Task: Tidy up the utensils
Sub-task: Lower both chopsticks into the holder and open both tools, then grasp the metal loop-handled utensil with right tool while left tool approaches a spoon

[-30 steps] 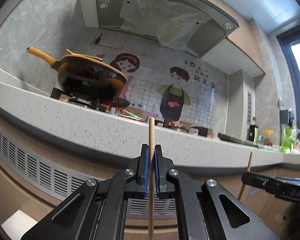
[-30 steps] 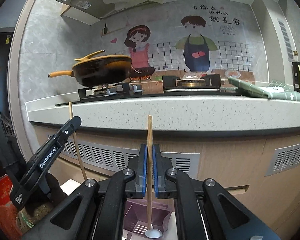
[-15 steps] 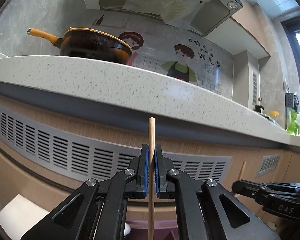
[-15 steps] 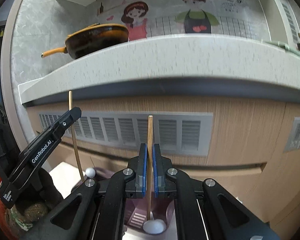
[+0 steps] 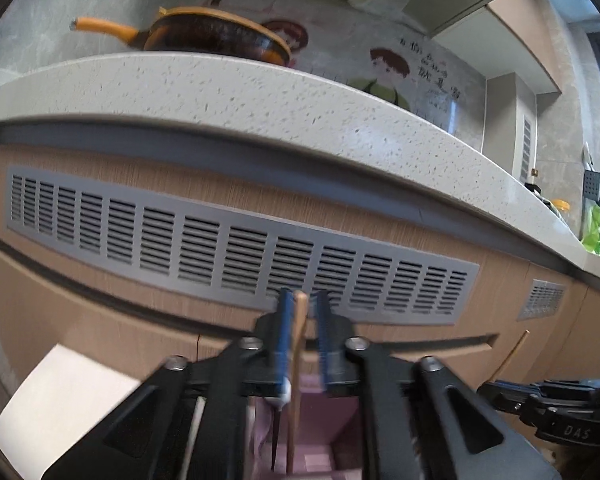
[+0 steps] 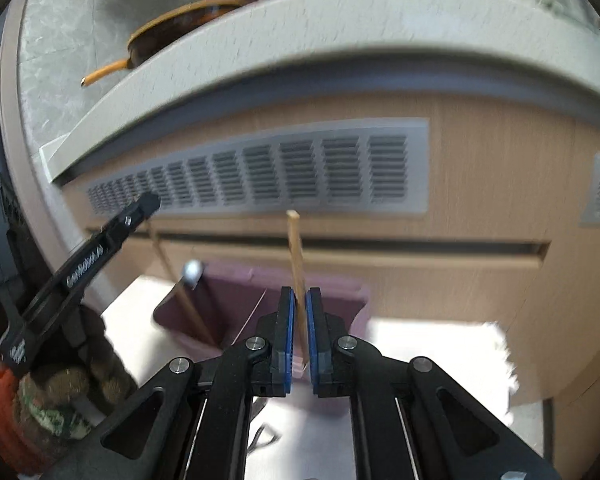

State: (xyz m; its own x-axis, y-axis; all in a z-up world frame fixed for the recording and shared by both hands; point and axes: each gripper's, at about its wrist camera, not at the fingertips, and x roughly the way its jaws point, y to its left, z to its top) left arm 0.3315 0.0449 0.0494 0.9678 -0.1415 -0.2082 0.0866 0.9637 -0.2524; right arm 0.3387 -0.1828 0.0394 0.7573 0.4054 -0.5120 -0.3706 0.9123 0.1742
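Observation:
In the left wrist view my left gripper (image 5: pixel 301 300) has its blue pads apart around a wooden chopstick (image 5: pixel 297 364) that leans on the left pad and stands in a purple utensil holder (image 5: pixel 320 440) below. In the right wrist view my right gripper (image 6: pixel 299 300) has its pads slightly apart around a second wooden chopstick (image 6: pixel 295 252), loose between them, above the purple holder (image 6: pixel 236 300). The left gripper (image 6: pixel 148 202) and its chopstick (image 6: pixel 188 304) show at the left there.
A wooden cabinet front with a grey vent grille (image 5: pixel 236 248) stands behind, under a white speckled counter edge (image 5: pixel 260 100). An orange-handled pan (image 5: pixel 204 36) sits on top. The holder stands on a white surface (image 6: pixel 420 360). A white-tipped utensil (image 6: pixel 192 270) rests in the holder.
Both grippers have dropped lower toward the holder. Both pairs of pads have opened from their grip, and the chopsticks now lean loose in the holder.

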